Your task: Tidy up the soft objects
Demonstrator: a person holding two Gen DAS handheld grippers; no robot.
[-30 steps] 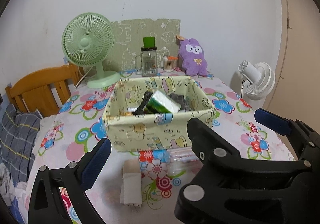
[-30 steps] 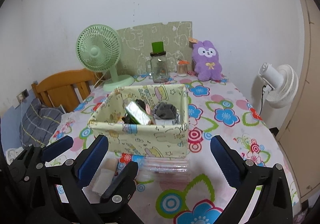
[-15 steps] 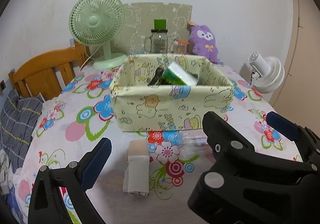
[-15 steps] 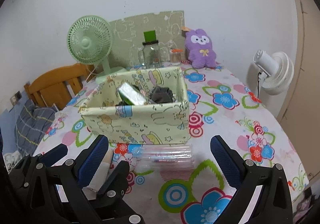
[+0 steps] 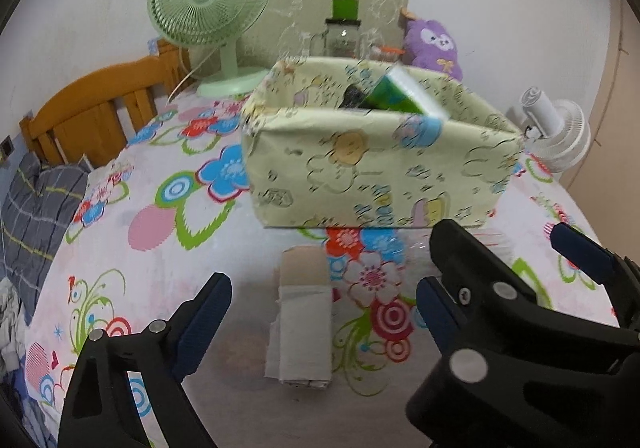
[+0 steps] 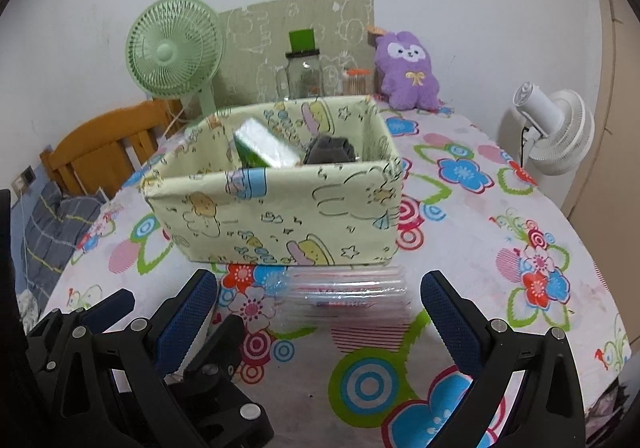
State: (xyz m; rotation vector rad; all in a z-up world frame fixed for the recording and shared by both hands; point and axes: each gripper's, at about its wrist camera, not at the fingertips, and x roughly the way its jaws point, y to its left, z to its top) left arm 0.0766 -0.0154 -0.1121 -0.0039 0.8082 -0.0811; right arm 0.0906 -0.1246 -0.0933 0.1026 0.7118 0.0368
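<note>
A desk [image 6: 500,215] covered in a bright flower-print cloth is carrying a pale green fabric box [image 6: 280,224] at its centre. At 6 o'clock from the box, a clear plastic packet [image 6: 348,292] is lying just beside it, and a folded beige and white cloth [image 5: 304,324] is lying at 7 o'clock. Along the far edge, a green fan [image 6: 176,51], a glass jar [image 6: 304,75] and a purple plush toy [image 6: 408,71] are standing from 11 to 1 o'clock.
</note>
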